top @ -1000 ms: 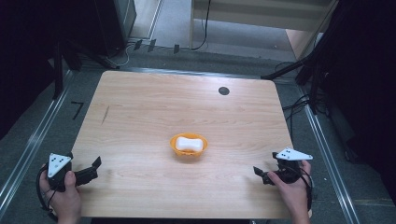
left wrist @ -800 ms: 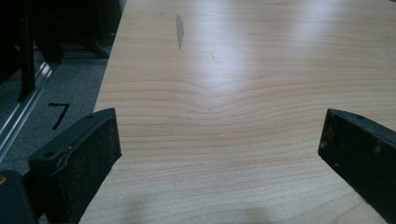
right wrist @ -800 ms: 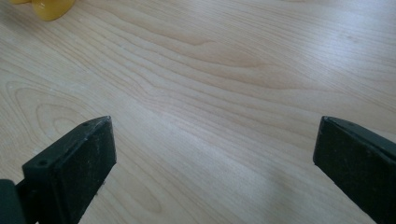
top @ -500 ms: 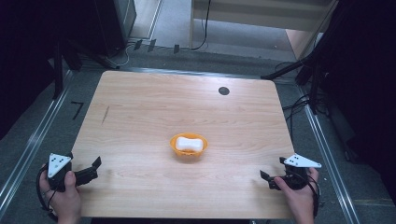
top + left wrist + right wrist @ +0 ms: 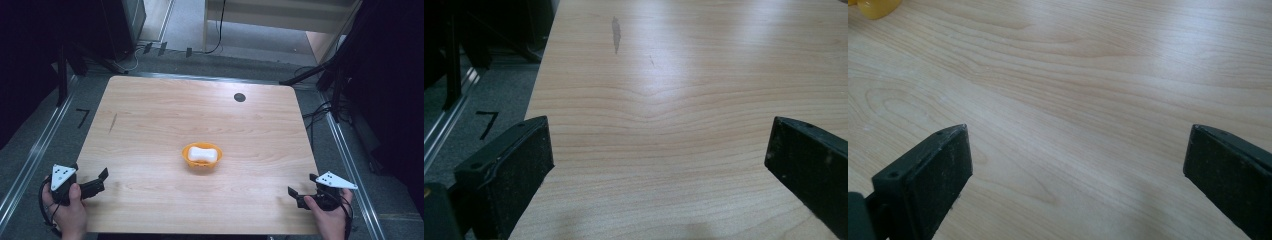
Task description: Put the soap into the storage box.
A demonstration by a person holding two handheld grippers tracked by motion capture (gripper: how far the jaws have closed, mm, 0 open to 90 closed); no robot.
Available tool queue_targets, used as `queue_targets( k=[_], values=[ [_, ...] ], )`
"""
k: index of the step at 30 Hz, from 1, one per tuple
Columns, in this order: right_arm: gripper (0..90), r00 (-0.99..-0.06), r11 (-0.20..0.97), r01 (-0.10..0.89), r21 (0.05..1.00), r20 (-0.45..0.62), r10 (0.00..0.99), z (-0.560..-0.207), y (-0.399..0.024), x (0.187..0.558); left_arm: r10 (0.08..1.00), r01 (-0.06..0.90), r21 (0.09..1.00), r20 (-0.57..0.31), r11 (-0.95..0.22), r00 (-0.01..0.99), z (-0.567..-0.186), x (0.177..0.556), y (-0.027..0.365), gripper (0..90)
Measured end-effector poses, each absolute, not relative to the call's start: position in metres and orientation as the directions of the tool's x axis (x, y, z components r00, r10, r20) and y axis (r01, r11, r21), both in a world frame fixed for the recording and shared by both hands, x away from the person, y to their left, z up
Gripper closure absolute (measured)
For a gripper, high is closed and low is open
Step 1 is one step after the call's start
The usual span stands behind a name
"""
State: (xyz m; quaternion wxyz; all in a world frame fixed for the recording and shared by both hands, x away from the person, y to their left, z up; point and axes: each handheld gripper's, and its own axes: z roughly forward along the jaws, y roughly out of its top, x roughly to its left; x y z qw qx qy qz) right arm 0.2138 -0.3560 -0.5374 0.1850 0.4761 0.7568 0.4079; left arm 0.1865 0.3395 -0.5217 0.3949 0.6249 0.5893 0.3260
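Right gripper pulled back toward your near right table corner since a second ago; left gripper basically same spot at near left corner. Both sets of jaws spread wide, nothing between them, just bare wooden table under each. Orange bowl sits mid-table with white piece inside, well apart from both your grippers. Bowl edge peeks into top left corner of right gripper view.
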Motion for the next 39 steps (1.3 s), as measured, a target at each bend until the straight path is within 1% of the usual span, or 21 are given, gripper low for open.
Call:
queue_targets(
  k=[13, 30, 32, 35, 39],
  values=[
    [0.0, -0.441, 0.173, 0.573, 0.801, 0.124, 0.889, -0.545, -0.375, 0.2, 0.994, 0.478, 0.878, -0.052, 0.0, 0.094, -0.522, 0.187, 0.339, 0.0],
    [0.0, -0.413, 0.137, 0.566, 0.813, 0.136, 0.901, -0.553, -0.385, 0.189, 0.994, 0.479, 0.878, -0.042, -0.011, 0.1, -0.522, 0.186, 0.338, 0.0],
    [1.3, -0.411, 0.138, 0.556, 0.819, 0.127, 0.903, -0.553, -0.384, 0.187, 0.994, 0.48, 0.877, -0.04, -0.013, 0.101, -0.522, 0.186, 0.338, 0.0],
    [7.1, -0.406, 0.146, 0.533, 0.833, 0.1, 0.909, -0.552, -0.383, 0.184, 0.994, 0.481, 0.877, -0.036, -0.017, 0.101, -0.522, 0.186, 0.338, 0.0],
    [7.3, -0.403, 0.166, 0.521, 0.837, 0.069, 0.913, -0.552, -0.38, 0.183, 0.994, 0.482, 0.876, -0.034, -0.019, 0.1, -0.522, 0.186, 0.337, 0.0]
  ],
)
